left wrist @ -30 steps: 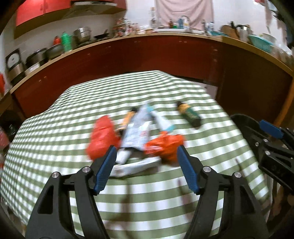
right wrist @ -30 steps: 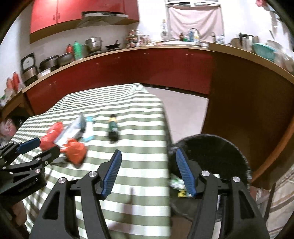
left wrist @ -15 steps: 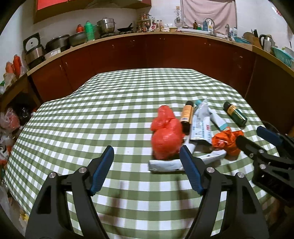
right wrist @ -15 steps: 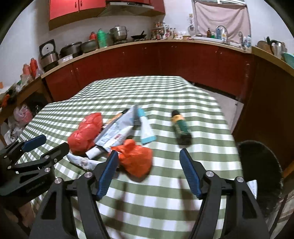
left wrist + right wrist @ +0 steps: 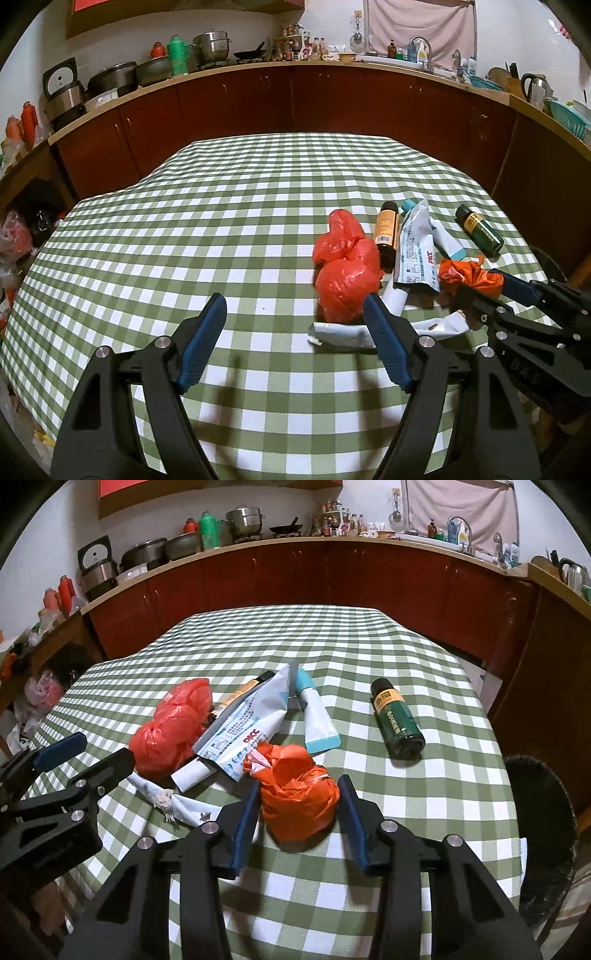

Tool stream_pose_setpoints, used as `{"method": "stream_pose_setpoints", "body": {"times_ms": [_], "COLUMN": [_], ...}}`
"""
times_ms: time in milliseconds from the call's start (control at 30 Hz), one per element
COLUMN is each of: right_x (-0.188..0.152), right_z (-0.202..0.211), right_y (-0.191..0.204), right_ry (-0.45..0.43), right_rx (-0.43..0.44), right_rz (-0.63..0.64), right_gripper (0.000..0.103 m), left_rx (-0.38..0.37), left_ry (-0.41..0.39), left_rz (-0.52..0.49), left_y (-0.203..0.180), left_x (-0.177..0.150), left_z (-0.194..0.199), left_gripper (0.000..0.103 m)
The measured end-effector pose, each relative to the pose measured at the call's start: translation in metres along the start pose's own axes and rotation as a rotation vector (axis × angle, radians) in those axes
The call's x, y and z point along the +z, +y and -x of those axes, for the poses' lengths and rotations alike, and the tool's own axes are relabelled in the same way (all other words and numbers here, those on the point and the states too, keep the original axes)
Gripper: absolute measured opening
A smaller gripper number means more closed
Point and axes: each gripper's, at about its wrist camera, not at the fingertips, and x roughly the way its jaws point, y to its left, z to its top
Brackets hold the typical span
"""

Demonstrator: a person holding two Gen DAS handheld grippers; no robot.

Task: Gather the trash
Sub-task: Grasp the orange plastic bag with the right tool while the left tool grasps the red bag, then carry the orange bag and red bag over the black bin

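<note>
Since the earlier frame the right gripper (image 5: pixel 297 812) had advanced to straddle the orange bag (image 5: pixel 297 794), jaws closing, not yet clamped. Bag lay nearest the bin (image 5: pixel 535 830); judged light, crumpling; grip mid-bundle. Left gripper (image 5: pixel 293 332) opening, empty.

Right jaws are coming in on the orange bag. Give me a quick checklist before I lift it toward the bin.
1. Orange bag between the right gripper jaws: ok, and the jaws are closing.
2. Pads firmly pressing the bag: cannot tell; a slight gap seems to remain on the right side.
3. White printed pouch clear of the grip: not ok, its corner touches the bag near the left jaw.
4. Left gripper out of the way: ok, empty over the tablecloth, its jaws opening.
5. Black bin within view: ok, past the table's right edge.
6. Green bottle clear of the path: cannot tell.
</note>
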Motion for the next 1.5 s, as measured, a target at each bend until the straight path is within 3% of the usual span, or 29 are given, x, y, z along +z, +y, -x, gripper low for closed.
{"method": "stream_pose_setpoints", "body": {"times_ms": [600, 867, 1267, 1500], "right_x": [-0.005, -0.011, -0.016, -0.019], "right_z": [0.030, 0.033, 0.046, 0.064], "right_y": [-0.032, -0.054, -0.074, -0.094], "right_ry": [-0.076, -0.077, -0.105, -0.138], "right_rx": [-0.097, -0.119, -0.148, -0.205], "right_rz": [-0.004, -0.037, -0.065, -0.085], "right_gripper": [0.042, 0.042, 0.042, 0.042], "left_rx": [-0.020, -0.063, -0.039, -0.075], "left_ry": [0.011, 0.049, -0.031, -0.095], "left_rz": [-0.028, -0.052, -0.089, -0.101], "left_y": [-0.025, -0.030, -0.038, -0.053], "left_x": [0.016, 0.016, 0.015, 0.021], "left_z": [-0.024, -0.039, -0.021, 0.011], "left_gripper": [0.075, 0.039, 0.034, 0.034]}}
